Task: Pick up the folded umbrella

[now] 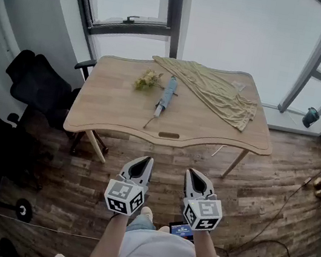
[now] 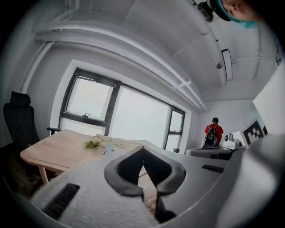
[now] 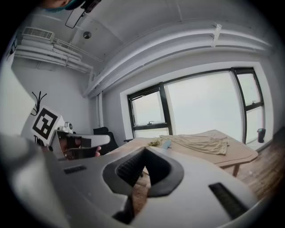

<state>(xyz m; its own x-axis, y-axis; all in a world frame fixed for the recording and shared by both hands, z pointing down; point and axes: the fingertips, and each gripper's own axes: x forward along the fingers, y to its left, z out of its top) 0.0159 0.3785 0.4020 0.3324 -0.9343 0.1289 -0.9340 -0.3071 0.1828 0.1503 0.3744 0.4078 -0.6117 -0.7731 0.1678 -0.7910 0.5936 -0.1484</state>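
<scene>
I am holding the left gripper (image 1: 142,161) and right gripper (image 1: 196,174) at lower centre, both closed and empty, short of the table (image 1: 107,115). The folded umbrella (image 1: 166,95) is lying at upper centre, beside the flowers (image 1: 147,80). Approach is pending: I judge the next move requires advancing and opening one gripper.

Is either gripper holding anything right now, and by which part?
Nothing is held. The left gripper and right gripper are both shut with nothing between the jaws, short of the table, where the folded umbrella lies untouched.
</scene>
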